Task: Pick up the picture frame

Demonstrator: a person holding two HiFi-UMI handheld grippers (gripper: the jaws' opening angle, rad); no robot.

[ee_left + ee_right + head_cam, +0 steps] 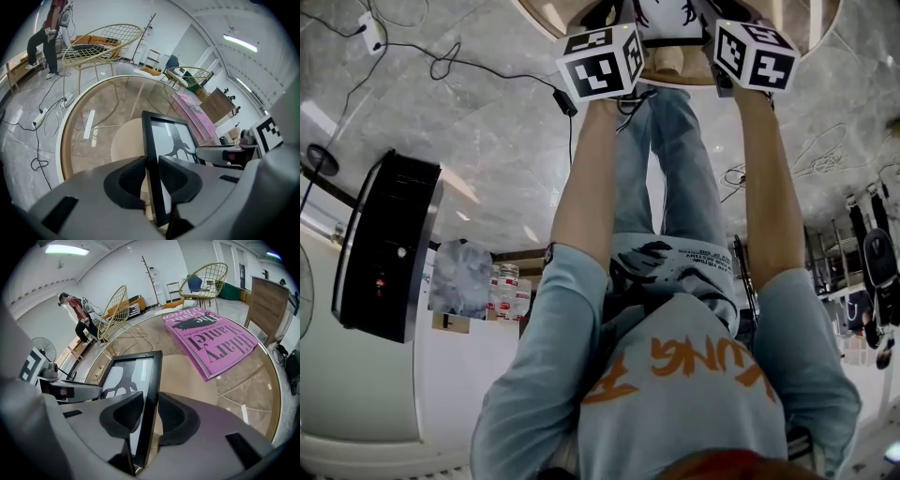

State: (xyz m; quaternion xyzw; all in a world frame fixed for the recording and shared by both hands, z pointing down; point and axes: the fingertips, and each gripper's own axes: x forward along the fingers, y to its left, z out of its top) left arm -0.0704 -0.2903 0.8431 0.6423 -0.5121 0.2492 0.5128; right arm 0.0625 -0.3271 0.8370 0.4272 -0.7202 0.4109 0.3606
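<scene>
The picture frame (pixel 171 140) is black-rimmed with a dark tree silhouette on white, and it stands upright on the round glass table (pixel 63 140). My left gripper (pixel 151 176) has its pads against both faces of the frame's left edge. On the opposite edge of the picture frame (pixel 129 380), my right gripper (pixel 150 414) has a pad against each face. In the head view the frame (pixel 664 17) shows between the two marker cubes, the left one (pixel 602 61) and the right one (pixel 755 54); the jaws are hidden there.
A large pink book (pixel 213 341) lies flat on the table beyond the frame. Yellow wire chairs (pixel 103 42) stand behind the table, and cables trail on the marble floor (pixel 40 140). A person (pixel 79 315) stands far off by the wall.
</scene>
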